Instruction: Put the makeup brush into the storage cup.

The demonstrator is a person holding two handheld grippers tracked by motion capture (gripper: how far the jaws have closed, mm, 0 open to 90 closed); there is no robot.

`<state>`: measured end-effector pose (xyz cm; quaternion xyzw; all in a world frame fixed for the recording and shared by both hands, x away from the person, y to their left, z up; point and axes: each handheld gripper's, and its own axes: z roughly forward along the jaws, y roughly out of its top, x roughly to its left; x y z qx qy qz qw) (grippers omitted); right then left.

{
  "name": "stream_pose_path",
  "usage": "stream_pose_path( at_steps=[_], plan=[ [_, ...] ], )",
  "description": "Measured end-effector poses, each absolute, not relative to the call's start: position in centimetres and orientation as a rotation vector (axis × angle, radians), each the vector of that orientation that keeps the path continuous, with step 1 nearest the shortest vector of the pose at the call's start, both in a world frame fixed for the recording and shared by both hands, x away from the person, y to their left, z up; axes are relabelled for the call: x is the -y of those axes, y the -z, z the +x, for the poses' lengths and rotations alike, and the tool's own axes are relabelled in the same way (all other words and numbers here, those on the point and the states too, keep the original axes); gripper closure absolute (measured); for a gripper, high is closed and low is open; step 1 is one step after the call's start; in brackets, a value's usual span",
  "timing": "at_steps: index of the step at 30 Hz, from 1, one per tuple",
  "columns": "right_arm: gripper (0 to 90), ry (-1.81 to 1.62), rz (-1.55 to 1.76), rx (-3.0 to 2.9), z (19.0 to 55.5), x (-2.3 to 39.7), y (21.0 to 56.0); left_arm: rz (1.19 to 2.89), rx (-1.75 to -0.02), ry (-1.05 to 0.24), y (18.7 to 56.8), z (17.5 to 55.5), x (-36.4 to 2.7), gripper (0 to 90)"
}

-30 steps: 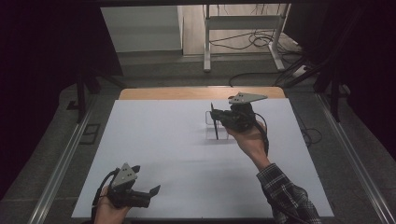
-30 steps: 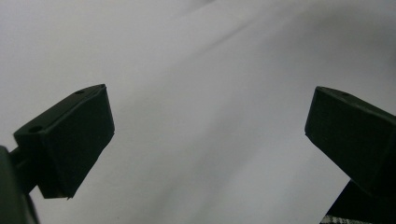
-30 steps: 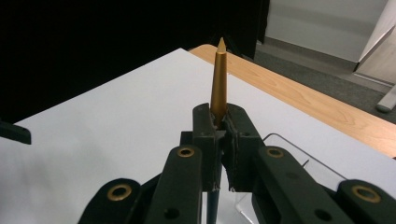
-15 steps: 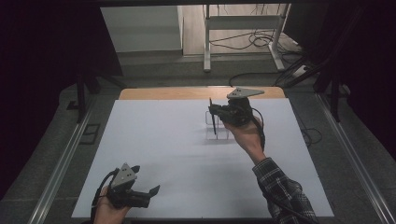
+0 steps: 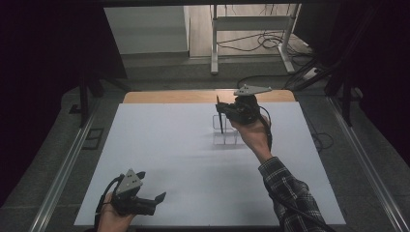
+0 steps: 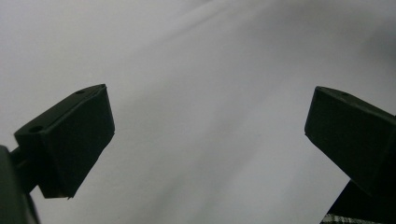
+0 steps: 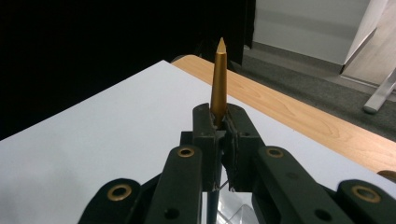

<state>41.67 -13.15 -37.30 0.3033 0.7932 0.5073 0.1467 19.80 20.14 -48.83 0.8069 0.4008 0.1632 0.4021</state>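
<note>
Nearest the person, the left gripper rests low at the table's near edge, jaws spread wide with nothing between them; the left gripper view looks across bare white tabletop, and a scrap of plaid sleeve shows at its lower right corner. This gripper sits where it did a second ago, so it looks parked, not working. Farther out, the right gripper has travelled away from the person and a little toward the far edge over the last second, the forearm now stretched longer across the table. Its jaws are pressed together on a pen — gold tapered end up in the right gripper view, dark shaft hanging down in the high view. The shaft now hangs over a clear holder with upright compartments; its lower end seems to be at the holder's top or just inside, though I cannot tell which compartment or whether it touches. Judgement: the carry is nearly done, and what is left is a straight lowering and release. Room: white tabletop lies open to the left and near side of the holder; beyond it comes the bare wooden strip of the table's far edge — little margin there, so the move should be vertical, not forward.
</note>
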Motion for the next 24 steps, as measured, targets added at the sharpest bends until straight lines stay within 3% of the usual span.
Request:
stream_pose_path(
  at_steps=[24],
  plan=[
    [83.7,-1.432,0.871,-2.219,44.0,12.3,37.1,2.041,-1.010,-0.411,48.8,19.8,-20.2,2.0]
  ],
)
